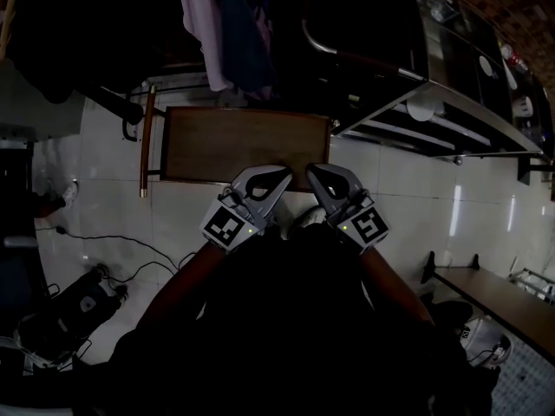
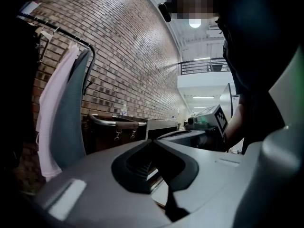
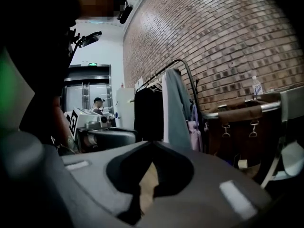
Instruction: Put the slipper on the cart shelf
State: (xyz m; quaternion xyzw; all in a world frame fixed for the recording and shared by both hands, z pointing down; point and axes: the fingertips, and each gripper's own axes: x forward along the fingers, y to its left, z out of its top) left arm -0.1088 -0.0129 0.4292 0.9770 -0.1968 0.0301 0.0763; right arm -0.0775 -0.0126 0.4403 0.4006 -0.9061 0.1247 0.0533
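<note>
A: Slipper first: where is it lying? I am not making it out for certain in this dim light.

B: Nor am I. A pale rounded shape point(image 1: 303, 221) is showing in the head view. It is sitting in the gap between the two tool bodies, at 6 o'clock from their tips. It is too dark to tell whether that is the slipper.

A: And the tools themselves?

B: The left tool point(image 1: 284, 175) is pressing its jaws fully together with nothing between them, and its own view is showing the tips meeting. The right tool point(image 1: 313, 171) is doing the same, closed and empty. They are sitting side by side, tips close to each other.

A: What is standing ahead of them?

B: The cart point(image 1: 234, 141) with its brown shelf is standing at 12 o'clock, and the tips are reaching over its near edge. A clothes rack point(image 1: 217, 24) is holding garments at 11 o'clock, and a dark trolley point(image 1: 364, 59) is standing at 1 o'clock.

A: Any writing?

B: Only the black-and-white square markers point(image 1: 227, 228) on each tool's cube. In the right gripper view a green sign point(image 3: 92, 64) is glowing over the lift doors point(image 3: 88, 96). A bottle point(image 3: 255, 86) is showing above the trolley's rim. The print on both is too small to read.
</note>
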